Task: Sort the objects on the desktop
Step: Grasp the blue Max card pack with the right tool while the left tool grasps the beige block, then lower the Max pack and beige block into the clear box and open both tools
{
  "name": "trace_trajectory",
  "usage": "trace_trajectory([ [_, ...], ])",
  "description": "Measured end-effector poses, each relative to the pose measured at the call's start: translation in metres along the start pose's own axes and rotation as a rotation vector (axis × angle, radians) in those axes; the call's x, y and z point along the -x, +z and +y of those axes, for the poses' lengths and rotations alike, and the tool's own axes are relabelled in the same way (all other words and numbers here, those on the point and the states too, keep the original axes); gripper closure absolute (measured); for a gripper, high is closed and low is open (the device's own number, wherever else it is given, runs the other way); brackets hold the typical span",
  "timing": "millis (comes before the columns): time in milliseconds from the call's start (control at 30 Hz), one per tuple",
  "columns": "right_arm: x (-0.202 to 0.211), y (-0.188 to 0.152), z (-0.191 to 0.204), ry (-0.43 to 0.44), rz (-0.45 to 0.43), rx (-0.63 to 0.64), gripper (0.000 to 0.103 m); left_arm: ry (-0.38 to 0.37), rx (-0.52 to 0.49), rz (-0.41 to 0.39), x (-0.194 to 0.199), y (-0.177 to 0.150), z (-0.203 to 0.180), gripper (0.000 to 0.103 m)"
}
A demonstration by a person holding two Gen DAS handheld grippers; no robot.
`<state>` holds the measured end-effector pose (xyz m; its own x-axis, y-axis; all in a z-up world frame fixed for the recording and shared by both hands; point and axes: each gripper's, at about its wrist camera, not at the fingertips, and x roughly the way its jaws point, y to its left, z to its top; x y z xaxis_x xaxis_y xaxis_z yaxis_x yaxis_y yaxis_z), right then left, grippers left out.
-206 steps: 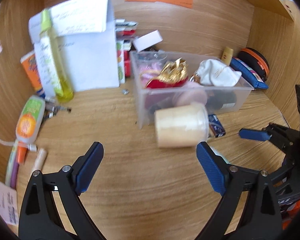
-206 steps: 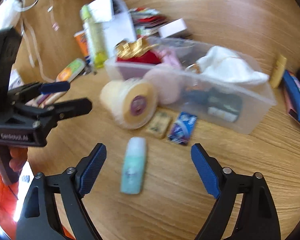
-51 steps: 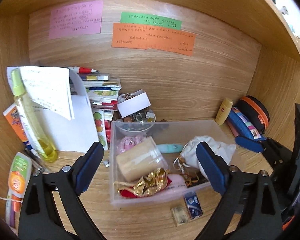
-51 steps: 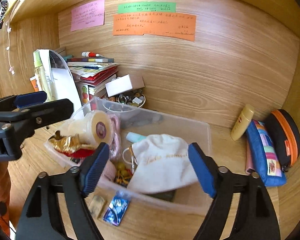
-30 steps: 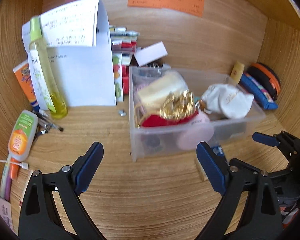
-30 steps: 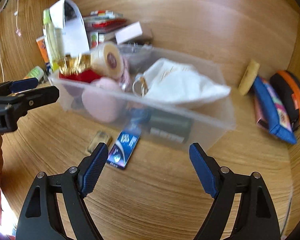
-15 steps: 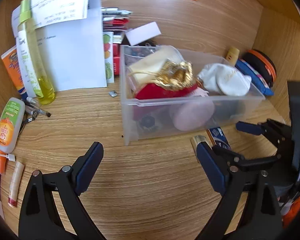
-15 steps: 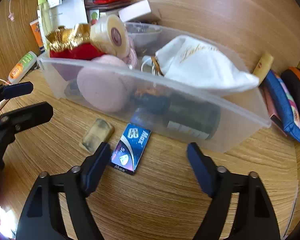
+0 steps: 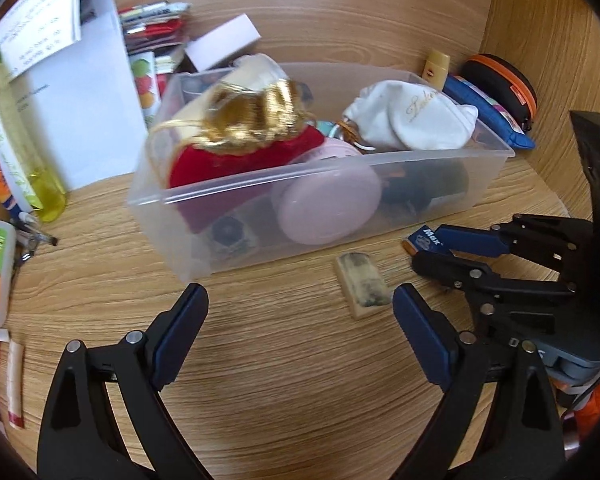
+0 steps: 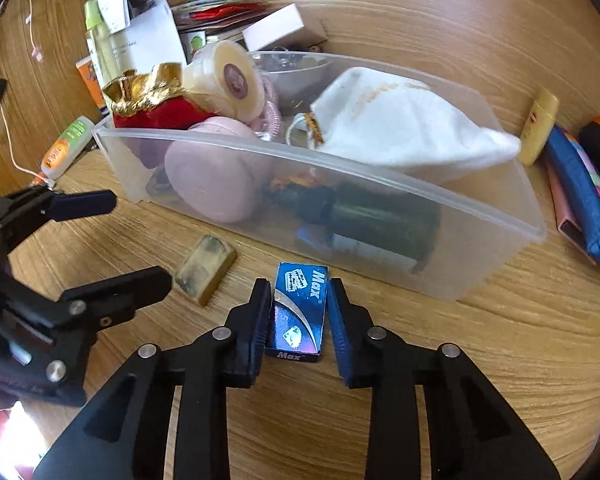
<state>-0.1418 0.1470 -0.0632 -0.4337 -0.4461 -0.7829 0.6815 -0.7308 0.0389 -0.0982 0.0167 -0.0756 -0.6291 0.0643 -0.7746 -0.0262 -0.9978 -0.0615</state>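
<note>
One blue box [image 10: 299, 312] marked "Max" lies on the desk [image 10: 420, 360] before the bin [image 10: 380, 216], right gripper [image 10: 299, 322] pinching it. One eraser [image 10: 206, 268] sits beside it. Left gripper [image 9: 300, 340] hangs wide, empty.

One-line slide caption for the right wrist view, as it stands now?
Right gripper closing around the blue Max box on the desk, beside a worn eraser and the clear bin.
</note>
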Motion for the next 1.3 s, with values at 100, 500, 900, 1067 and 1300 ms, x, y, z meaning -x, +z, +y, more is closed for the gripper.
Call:
trace_trajectory([
  [100, 0.008, -0.003, -0.013, 0.008, -0.019, -0.033, 0.077, 0.0, -0.004, 0.027, -0.008, 0.004, -0.008, 0.026],
  [500, 0.024, -0.009, -0.03, 0.07, -0.064, -0.071, 0.077, 0.03, -0.07, 0.043, -0.023, 0.005, -0.036, 0.072],
  [900, 0.036, -0.008, -0.029, 0.082, -0.114, -0.068, 0.077, 0.0, -0.034, 0.016, -0.007, -0.003, -0.036, 0.08],
  [1067, 0.049, -0.008, -0.03, 0.083, -0.147, -0.061, 0.077, 0.007, -0.009, -0.028, 0.01, -0.009, -0.029, 0.08],
  [1300, 0.068, -0.004, -0.035, 0.082, -0.196, -0.068, 0.077, 0.002, 0.007, -0.088, 0.032, -0.003, -0.03, 0.08],
])
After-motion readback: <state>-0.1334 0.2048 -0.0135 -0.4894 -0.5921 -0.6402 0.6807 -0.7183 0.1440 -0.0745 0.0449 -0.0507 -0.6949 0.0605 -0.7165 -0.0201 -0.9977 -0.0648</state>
